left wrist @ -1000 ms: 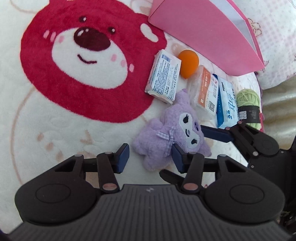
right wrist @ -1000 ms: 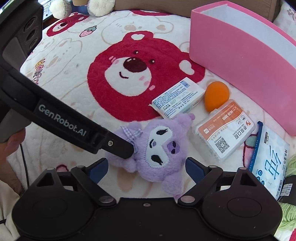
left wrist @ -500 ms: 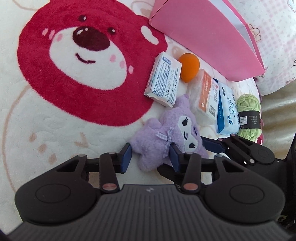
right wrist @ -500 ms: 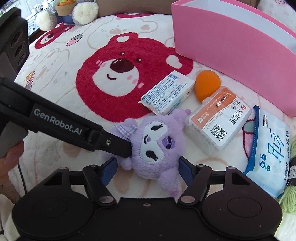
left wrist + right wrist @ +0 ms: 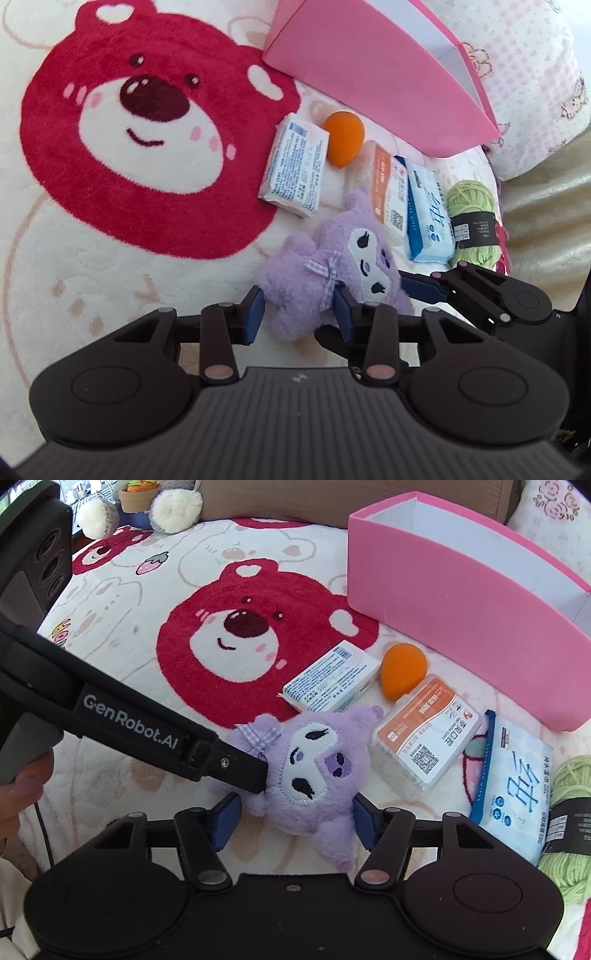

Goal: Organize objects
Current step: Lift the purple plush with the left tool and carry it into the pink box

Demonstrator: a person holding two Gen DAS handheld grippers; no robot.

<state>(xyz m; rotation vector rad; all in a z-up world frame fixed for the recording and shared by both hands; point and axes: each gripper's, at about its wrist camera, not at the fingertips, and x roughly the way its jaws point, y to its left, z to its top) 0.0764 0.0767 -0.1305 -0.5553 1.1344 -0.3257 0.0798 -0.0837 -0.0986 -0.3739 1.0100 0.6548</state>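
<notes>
Nearest, the left tool (image 5: 299, 312) and right tool (image 5: 291, 821) both straddle the purple plush (image 5: 314, 771), fingers spread, pads at its sides without a visible squeeze. Beyond it on the bear-print blanket (image 5: 122, 635) lie a white packet (image 5: 332, 681), orange sponge (image 5: 402, 670), swab box (image 5: 428, 734), wipes pack (image 5: 513, 786) and green yarn (image 5: 569, 786). Farthest stands the pink box (image 5: 461, 602).

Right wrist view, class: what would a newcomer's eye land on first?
The big red bear face printed on the blanket, left of the pink box. In front lies the purple plush toy, with the left tool and the right tool each straddling it.
</notes>
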